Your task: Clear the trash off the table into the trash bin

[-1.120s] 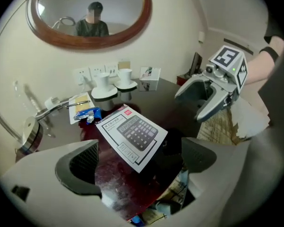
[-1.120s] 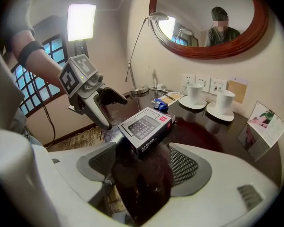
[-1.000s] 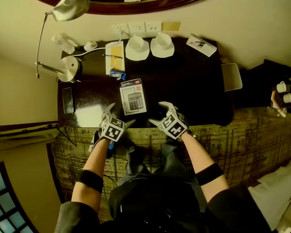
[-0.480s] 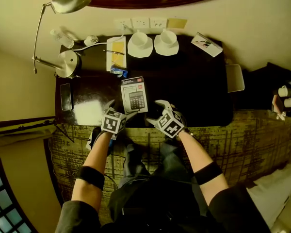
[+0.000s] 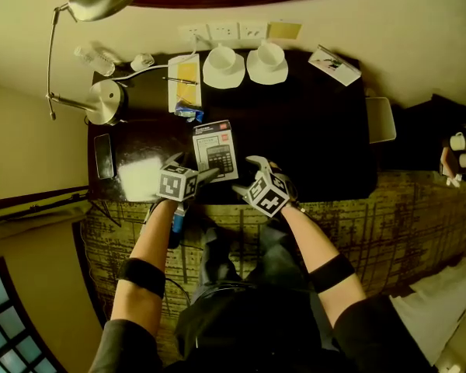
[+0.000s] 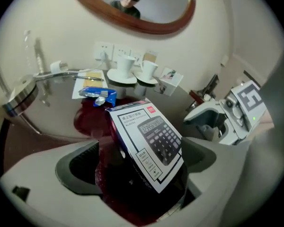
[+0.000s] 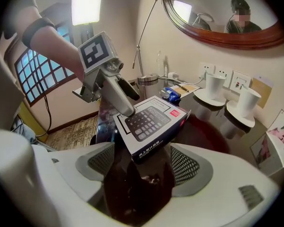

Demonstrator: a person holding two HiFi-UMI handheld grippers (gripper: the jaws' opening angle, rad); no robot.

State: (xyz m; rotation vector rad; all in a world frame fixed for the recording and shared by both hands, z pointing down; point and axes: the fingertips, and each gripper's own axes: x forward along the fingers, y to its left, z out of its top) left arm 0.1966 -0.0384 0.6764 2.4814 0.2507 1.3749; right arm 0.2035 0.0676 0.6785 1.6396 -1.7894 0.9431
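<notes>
Calculator box [image 5: 214,151] lies on the dark table [image 5: 311,146], right in front of both grippers. The left gripper [image 5: 190,167] has its jaws wide apart. The near left corner of the box sits between them, and one finger [image 7: 114,94] touches the top of the box. The right gripper [image 5: 245,176] is wide open too. The other near corner of the box sits just between its jaws, not squeezed. A blue wrapper [image 5: 189,115] lies past the box, farther from the grippers. Two white cups [image 5: 222,57] stand even farther away.
</notes>
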